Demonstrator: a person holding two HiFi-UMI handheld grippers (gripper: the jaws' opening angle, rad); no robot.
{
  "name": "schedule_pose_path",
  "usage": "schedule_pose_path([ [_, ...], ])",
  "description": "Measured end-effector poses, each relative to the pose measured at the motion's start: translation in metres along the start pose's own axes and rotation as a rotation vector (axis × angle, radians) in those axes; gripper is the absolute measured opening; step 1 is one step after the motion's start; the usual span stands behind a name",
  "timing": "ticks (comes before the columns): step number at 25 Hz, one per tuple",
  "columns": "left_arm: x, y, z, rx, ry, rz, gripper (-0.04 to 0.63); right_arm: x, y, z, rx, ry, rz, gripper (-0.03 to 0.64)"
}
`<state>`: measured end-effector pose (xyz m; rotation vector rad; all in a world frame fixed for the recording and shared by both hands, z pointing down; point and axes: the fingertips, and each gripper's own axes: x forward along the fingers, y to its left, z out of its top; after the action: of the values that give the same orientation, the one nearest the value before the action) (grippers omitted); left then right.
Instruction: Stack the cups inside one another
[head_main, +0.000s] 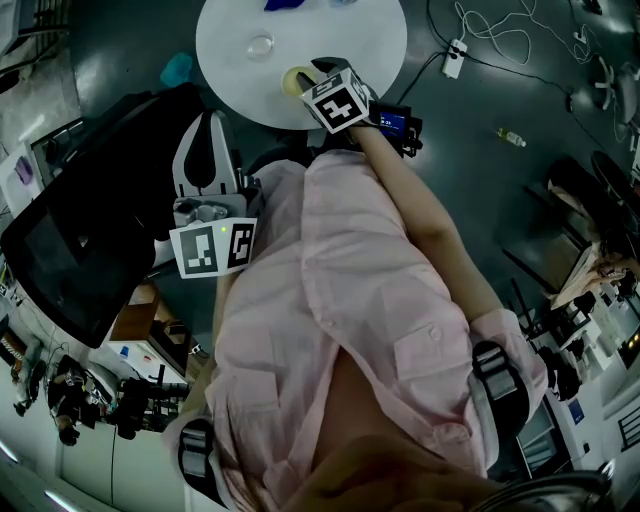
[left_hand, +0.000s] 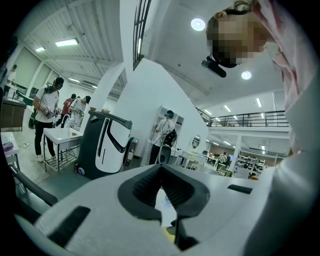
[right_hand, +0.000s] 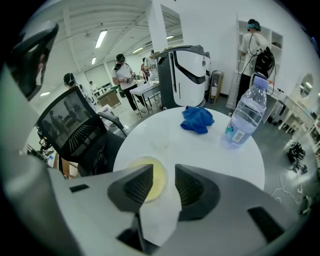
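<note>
A shallow yellow cup (head_main: 293, 82) sits near the front edge of the round white table (head_main: 370, 40). A clear cup (head_main: 261, 45) stands a little beyond it, faint in the right gripper view (right_hand: 160, 142). My right gripper (head_main: 312, 75) hangs just over the yellow cup (right_hand: 150, 181), open (right_hand: 164, 182), with the cup's right rim showing in the gap between its jaws. My left gripper (head_main: 207, 125) is held off the table by my body. It points up into the room, shut (left_hand: 161, 172) with nothing in it.
A blue cloth (right_hand: 197, 119) and a clear water bottle (right_hand: 245, 117) are at the table's far side. A black chair (head_main: 90, 230) stands left of the table, close to the left gripper. Cables (head_main: 500, 40) lie on the floor to the right. People stand in the background.
</note>
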<state>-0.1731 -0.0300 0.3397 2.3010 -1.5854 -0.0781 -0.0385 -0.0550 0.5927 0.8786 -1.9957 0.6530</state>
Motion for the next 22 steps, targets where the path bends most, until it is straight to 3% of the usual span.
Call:
schedule_pose_path([
  [10, 0.0, -0.003, -0.001, 0.009, 0.004, -0.016, 0.016, -0.017, -0.005, 0.018, 0.001, -0.085, -0.058, 0.127],
  [16, 0.0, -0.005, -0.002, 0.013, 0.004, -0.023, 0.016, -0.049, -0.002, 0.043, 0.008, -0.235, -0.114, 0.125],
  [22, 0.0, -0.008, -0.001, 0.022, -0.002, -0.037, 0.015, -0.082, 0.005, 0.059, 0.053, -0.369, -0.129, 0.059],
])
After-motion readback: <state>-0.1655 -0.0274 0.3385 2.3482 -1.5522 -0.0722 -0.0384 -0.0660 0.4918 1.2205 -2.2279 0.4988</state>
